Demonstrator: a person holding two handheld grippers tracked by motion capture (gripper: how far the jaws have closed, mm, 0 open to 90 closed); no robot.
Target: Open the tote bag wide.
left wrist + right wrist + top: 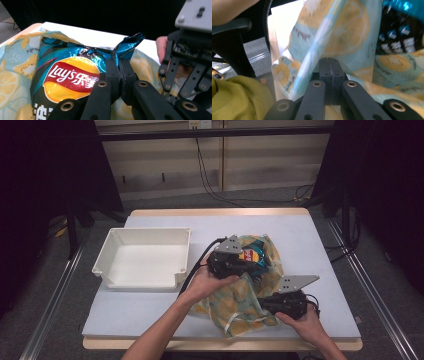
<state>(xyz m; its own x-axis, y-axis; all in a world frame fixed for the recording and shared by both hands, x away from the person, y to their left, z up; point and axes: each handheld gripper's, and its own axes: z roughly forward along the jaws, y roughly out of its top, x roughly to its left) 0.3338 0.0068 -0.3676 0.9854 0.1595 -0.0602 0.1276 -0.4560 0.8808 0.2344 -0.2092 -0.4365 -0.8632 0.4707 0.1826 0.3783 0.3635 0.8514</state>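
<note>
I'm pinching the chip bag's [75,75] crimped top corner with my left gripper [119,72]; its length is running away from me, while my right gripper [329,67] is clamping the fruit-print bag [342,32].

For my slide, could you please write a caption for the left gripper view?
Left gripper, jaws shut, pinches the corner of a blue chip bag lying on lemon-print cloth.

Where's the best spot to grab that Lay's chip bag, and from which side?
Take the chip bag by its flat crimped top seam, coming from the open end of the lemon-print bag. The seam is thin and stiff; the puffy middle would likely slip or crush.
</note>
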